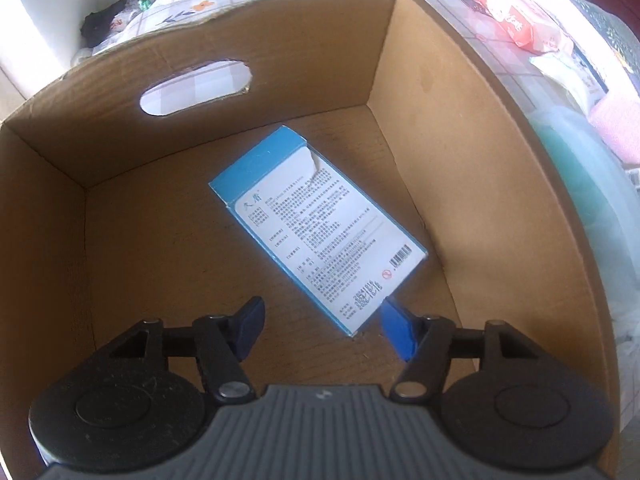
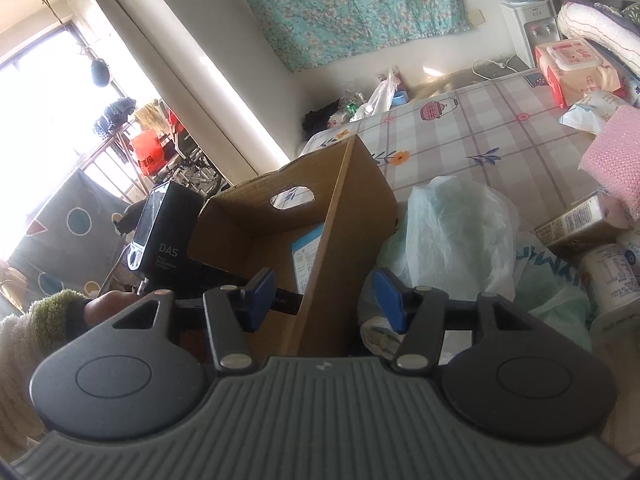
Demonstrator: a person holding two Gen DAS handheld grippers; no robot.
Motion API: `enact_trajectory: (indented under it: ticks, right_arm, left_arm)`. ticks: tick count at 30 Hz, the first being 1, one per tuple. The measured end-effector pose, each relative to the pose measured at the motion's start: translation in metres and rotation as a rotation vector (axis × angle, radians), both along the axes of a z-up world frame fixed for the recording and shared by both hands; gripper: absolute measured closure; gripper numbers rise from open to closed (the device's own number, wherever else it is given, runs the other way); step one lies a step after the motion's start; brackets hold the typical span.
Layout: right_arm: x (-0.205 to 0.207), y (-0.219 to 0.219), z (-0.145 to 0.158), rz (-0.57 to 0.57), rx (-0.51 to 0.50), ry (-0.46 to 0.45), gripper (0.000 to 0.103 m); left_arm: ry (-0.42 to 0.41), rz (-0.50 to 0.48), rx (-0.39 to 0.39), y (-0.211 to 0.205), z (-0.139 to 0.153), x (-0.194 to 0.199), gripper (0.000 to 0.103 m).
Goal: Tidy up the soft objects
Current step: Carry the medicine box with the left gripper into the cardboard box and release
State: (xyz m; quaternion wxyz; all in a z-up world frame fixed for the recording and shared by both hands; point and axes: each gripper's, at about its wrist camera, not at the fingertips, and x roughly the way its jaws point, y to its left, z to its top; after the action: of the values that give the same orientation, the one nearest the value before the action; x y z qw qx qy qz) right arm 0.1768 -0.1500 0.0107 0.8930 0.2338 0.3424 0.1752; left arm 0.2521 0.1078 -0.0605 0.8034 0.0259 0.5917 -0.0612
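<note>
In the left wrist view I look steeply down into a brown cardboard box [image 1: 460, 160] with a handle slot in its far wall. A flat blue-and-white printed packet [image 1: 316, 224] lies on the box floor. My left gripper [image 1: 323, 330] hangs open just above the packet's near corner, and the pads do not press on it. In the right wrist view my right gripper [image 2: 325, 300] stands open and empty, just outside the box [image 2: 360, 200] at its near wall. A crumpled pale green plastic bag [image 2: 452, 232] lies just to its right.
The box sits on a bed with a checked floral sheet [image 2: 472, 132]. Right of it lie a pink bubble-wrap piece [image 2: 612, 164], a red wipes pack [image 2: 572, 68], tissue packs and a white tub [image 2: 608, 276]. A hand in a fuzzy sleeve [image 2: 52, 320] is at the left.
</note>
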Motion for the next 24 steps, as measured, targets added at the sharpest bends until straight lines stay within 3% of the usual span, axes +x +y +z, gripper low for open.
enact_trajectory:
  ticks: [4, 6, 8, 18, 24]
  right_arm:
    - [0.006, 0.000, -0.006, 0.003, 0.014, 0.016, 0.047]
    - [0.006, 0.001, -0.008, 0.009, 0.015, 0.020, 0.047]
    - [0.006, 0.001, -0.007, 0.009, 0.008, 0.021, 0.046]
    - [0.009, -0.005, -0.011, -0.022, -0.001, 0.035, 0.046]
    - [0.007, -0.004, -0.011, -0.025, -0.012, 0.037, 0.046]
  left_arm:
    - [0.020, 0.217, -0.134, 0.027, -0.001, 0.021, 0.039]
    - [0.043, 0.269, -0.172, 0.032, -0.009, 0.032, 0.047]
    - [0.028, 0.291, -0.206, 0.031, -0.012, 0.039, 0.048]
    - [-0.055, 0.199, -0.216, 0.004, -0.013, 0.066, 0.055]
    - [-0.082, 0.225, -0.226, 0.003, -0.015, 0.072, 0.055]
